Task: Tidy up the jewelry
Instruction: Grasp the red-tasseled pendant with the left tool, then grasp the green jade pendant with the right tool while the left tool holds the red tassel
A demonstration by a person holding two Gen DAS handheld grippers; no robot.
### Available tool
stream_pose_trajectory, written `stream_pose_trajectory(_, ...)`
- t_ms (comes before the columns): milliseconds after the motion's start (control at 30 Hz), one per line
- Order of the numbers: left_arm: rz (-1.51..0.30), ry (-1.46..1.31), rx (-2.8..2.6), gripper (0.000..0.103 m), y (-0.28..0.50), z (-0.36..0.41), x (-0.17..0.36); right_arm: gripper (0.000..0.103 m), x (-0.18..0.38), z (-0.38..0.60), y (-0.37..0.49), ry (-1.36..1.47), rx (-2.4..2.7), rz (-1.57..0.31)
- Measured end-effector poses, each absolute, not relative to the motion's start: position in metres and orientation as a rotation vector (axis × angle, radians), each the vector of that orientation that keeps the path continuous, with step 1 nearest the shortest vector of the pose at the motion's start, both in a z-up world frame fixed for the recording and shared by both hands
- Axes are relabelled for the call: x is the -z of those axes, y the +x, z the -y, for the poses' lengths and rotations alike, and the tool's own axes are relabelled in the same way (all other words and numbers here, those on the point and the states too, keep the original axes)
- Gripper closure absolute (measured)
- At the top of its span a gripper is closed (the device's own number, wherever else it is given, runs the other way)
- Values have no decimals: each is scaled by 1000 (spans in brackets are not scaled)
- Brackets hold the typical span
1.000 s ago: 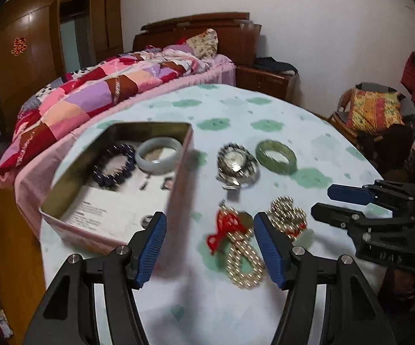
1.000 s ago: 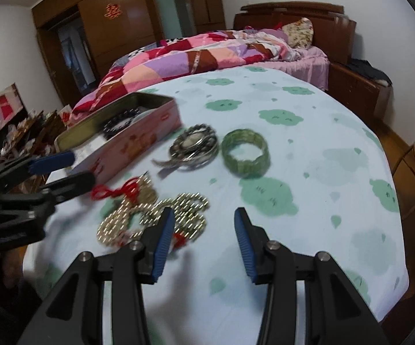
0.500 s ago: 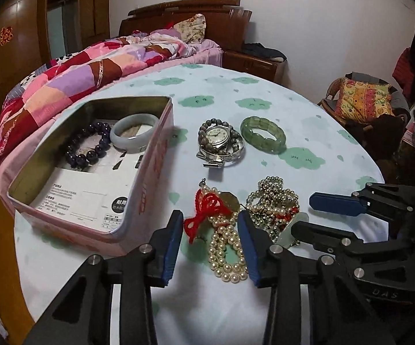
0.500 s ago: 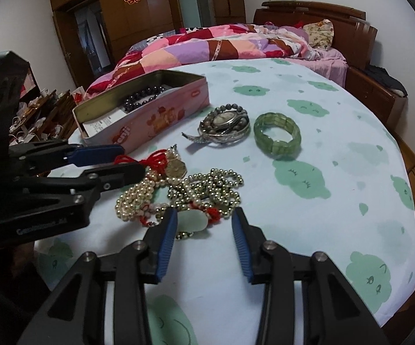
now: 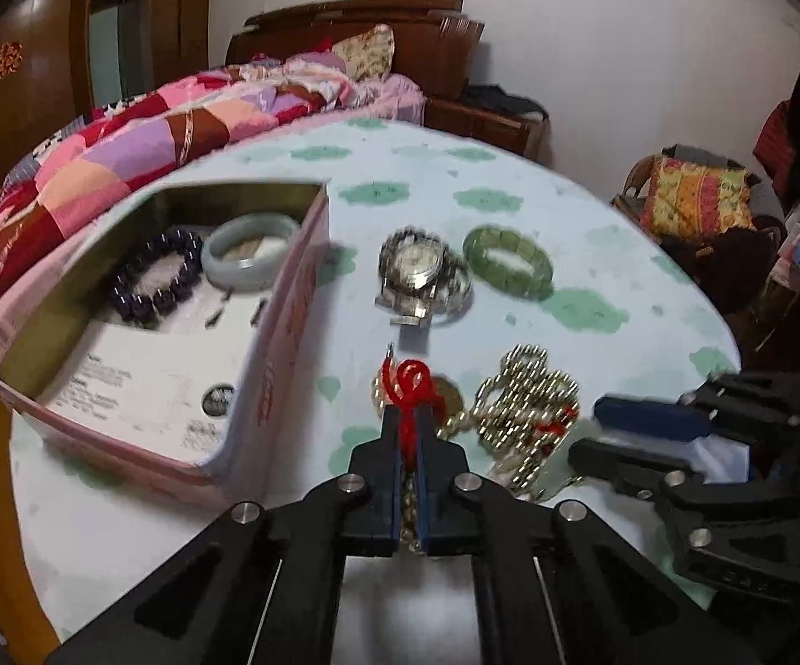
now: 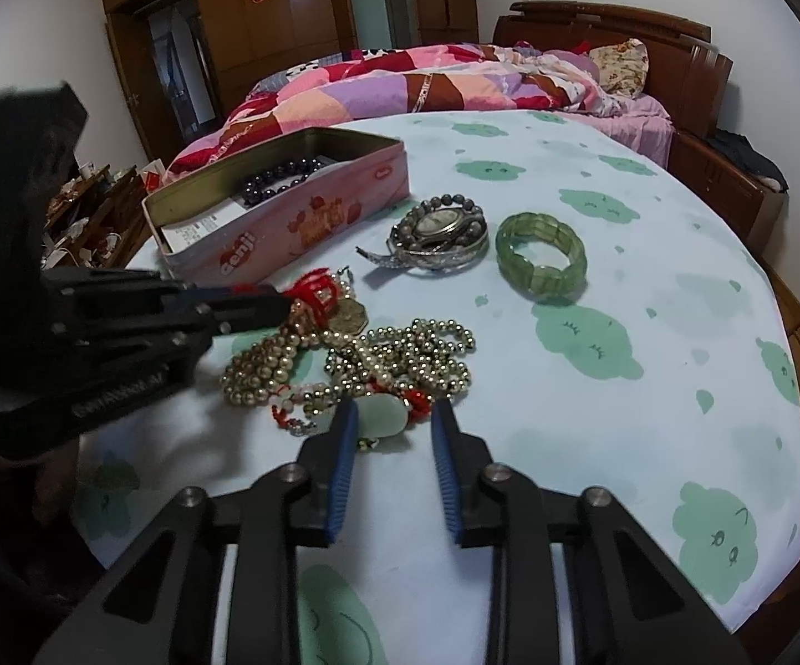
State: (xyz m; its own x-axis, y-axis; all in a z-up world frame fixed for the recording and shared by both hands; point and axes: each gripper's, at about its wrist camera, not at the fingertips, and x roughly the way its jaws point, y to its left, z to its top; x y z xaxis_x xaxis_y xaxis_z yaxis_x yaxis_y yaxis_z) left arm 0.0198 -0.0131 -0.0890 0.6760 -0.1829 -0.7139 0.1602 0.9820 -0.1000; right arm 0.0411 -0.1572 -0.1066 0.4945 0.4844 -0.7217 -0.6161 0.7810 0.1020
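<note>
My left gripper is shut on a pearl necklace with a red knot, which still lies on the table; it also shows in the right wrist view. My right gripper is open, its fingers either side of a pale jade pendant on a tangled bead necklace. A pink tin at the left holds a dark bead bracelet and a pale jade bangle. A wristwatch with a bead bracelet and a green stone bracelet lie further back.
The round table has a white cloth with green cloud prints. A bed with a patchwork quilt stands behind it. A chair with a colourful cushion is at the right. Clutter sits on the floor at the left.
My left gripper has closed from wide open onto the red-knotted pearl necklace. My right gripper has moved forward so that its fingers flank the jade pendant.
</note>
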Motion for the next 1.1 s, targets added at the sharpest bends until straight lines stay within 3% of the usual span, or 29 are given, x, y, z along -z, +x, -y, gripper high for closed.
stream_pose_trajectory(467, -749, -9, 205, 101, 17, 17, 73, 82, 109, 155, 42, -170, -706, -826)
stream_pose_trajectory(633, -750, -7, 210, 101, 16, 18, 74, 93, 111, 156, 46, -146, -717, -843)
stream_pose_trajectory(1100, -722, -9, 201, 101, 13, 16, 66, 96, 98, 156, 36, -172, -714, -752)
